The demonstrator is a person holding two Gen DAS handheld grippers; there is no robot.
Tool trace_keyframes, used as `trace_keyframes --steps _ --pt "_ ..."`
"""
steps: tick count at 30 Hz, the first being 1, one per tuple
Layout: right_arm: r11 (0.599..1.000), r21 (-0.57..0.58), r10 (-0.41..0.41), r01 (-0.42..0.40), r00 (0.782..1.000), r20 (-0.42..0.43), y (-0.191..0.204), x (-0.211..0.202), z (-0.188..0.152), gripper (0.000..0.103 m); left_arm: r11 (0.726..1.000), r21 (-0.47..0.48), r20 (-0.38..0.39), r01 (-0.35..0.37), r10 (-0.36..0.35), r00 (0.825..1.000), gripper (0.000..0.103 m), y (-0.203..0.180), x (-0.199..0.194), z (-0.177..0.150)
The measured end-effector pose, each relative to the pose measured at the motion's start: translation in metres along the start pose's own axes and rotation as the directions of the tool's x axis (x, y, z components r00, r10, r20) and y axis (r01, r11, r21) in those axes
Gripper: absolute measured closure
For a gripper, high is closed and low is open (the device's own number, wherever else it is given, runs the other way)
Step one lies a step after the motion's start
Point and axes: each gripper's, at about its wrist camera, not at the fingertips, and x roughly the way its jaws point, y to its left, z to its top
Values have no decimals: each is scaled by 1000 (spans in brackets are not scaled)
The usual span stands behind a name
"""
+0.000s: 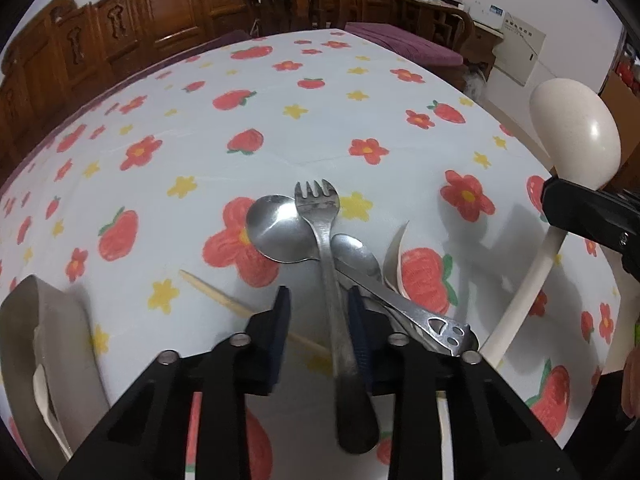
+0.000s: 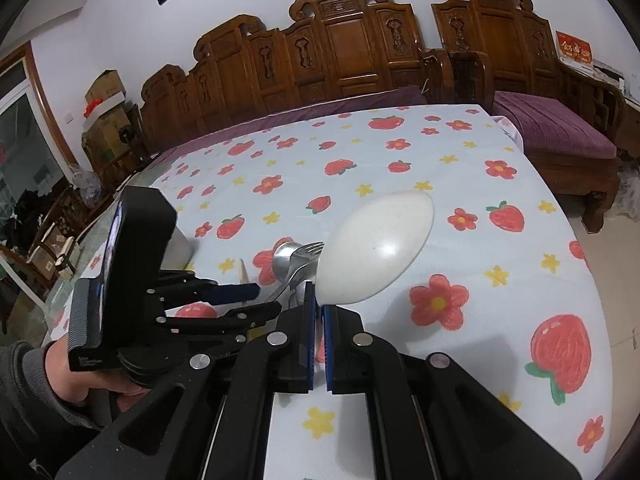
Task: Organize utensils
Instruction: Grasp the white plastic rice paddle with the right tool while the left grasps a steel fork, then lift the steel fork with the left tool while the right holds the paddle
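Observation:
A pile of metal utensils lies on the flowered tablecloth (image 1: 200, 128): a steel fork (image 1: 324, 240), a steel spoon (image 1: 276, 232) and a second spoon (image 1: 356, 256) with a cut-out handle. My left gripper (image 1: 318, 300) is open, its fingers either side of the fork's handle. My right gripper (image 2: 319, 296) is shut on the handle of a large white ladle (image 2: 376, 248), held up above the table; the ladle also shows in the left wrist view (image 1: 576, 140). The left gripper (image 2: 252, 300) shows in the right wrist view, by the fork (image 2: 300, 260).
A grey holder (image 1: 52, 320) with a white spoon inside stands at the left. A wooden chopstick (image 1: 216, 292) lies under the left gripper. A white curved piece (image 1: 394, 256) rests by the spoons. Carved wooden benches (image 2: 340, 52) with purple cushions line the far side.

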Motion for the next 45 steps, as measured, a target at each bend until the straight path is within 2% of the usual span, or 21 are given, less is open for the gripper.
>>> trace_keyframes --steps 2,3,4,14,22,23,27,33,38,45 --pt "1000 5 4 -4 1000 -1 0 0 -1 98 1000 8 -6 -4 4 1000 86 -1 3 1" --pt "1000 5 4 -4 1000 -2 0 0 -1 98 1000 11 -10 -6 6 1000 93 -1 4 0" --pt "1000 1 2 -2 1000 -4 1 0 -1 98 1000 11 -12 -6 6 1000 94 -1 5 0" --pt "999 -47 -15 16 1000 18 9 -10 0 98 1000 5 34 -9 9 999 95 2 -27 -15" --pt "985 -164 -32 44 997 76 50 -38 11 98 1000 12 105 -8 6 994 96 5 -73 -24" --pt "983 -174 -37 50 996 76 54 -39 13 98 1000 11 112 -14 13 994 103 6 -76 -25" --pt "978 -197 -58 69 996 60 64 -39 12 98 1000 -5 149 -4 4 989 103 15 -99 -26" --pt "975 -201 -90 94 996 29 67 -34 3 98 1000 -16 134 -16 19 991 103 22 -97 -31" --pt "981 -164 -105 106 994 14 51 -36 -4 98 999 -45 98 24 -20 995 103 25 -90 -39" --pt "984 -126 -125 123 992 -13 31 -36 -15 98 994 -82 28 72 -70 997 80 3 -65 -67"
